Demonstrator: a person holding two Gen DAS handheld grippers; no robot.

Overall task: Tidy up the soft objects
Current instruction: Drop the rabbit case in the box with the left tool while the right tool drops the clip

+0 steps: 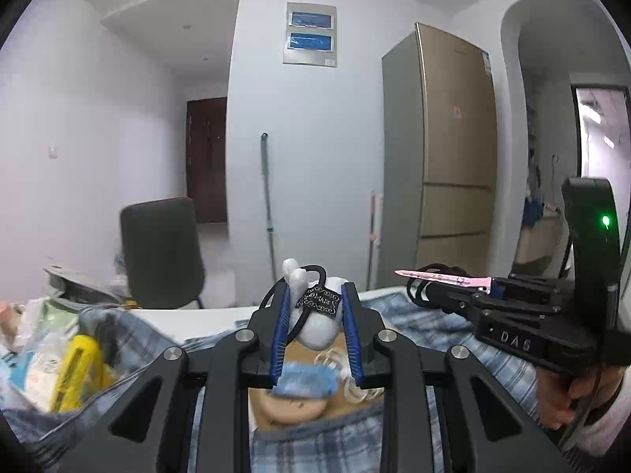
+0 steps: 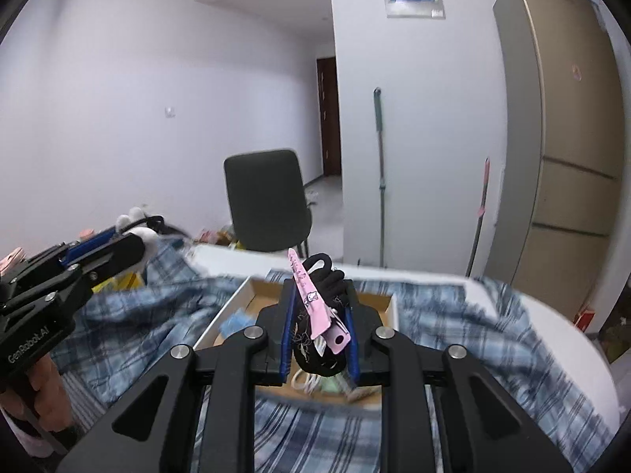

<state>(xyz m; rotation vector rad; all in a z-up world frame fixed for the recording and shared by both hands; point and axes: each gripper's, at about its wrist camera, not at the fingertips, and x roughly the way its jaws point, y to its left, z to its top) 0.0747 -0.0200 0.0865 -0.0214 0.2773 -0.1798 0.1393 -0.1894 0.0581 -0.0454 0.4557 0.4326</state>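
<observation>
My left gripper (image 1: 315,295) is shut on a white plush hair tie (image 1: 319,325) with small ears, a black elastic loop and a black label. It is raised above an open cardboard box (image 1: 299,354). My right gripper (image 2: 319,287) is shut on a black hair scrunchie (image 2: 315,347) with a pink hair clip (image 2: 313,299) pressed against it. In the left wrist view the right gripper (image 1: 430,282) stands at the right with the pink clip (image 1: 445,276) pointing left. In the right wrist view the left gripper (image 2: 136,242) is at the left with the white plush (image 2: 148,234).
The box (image 2: 388,307) sits on a blue plaid cloth (image 2: 453,335) over a white table and holds a blue item (image 1: 303,380), a beige pad (image 1: 292,410) and a white cord (image 2: 305,380). Bags and a yellow object (image 1: 77,370) lie left. A dark chair (image 2: 266,201) stands behind.
</observation>
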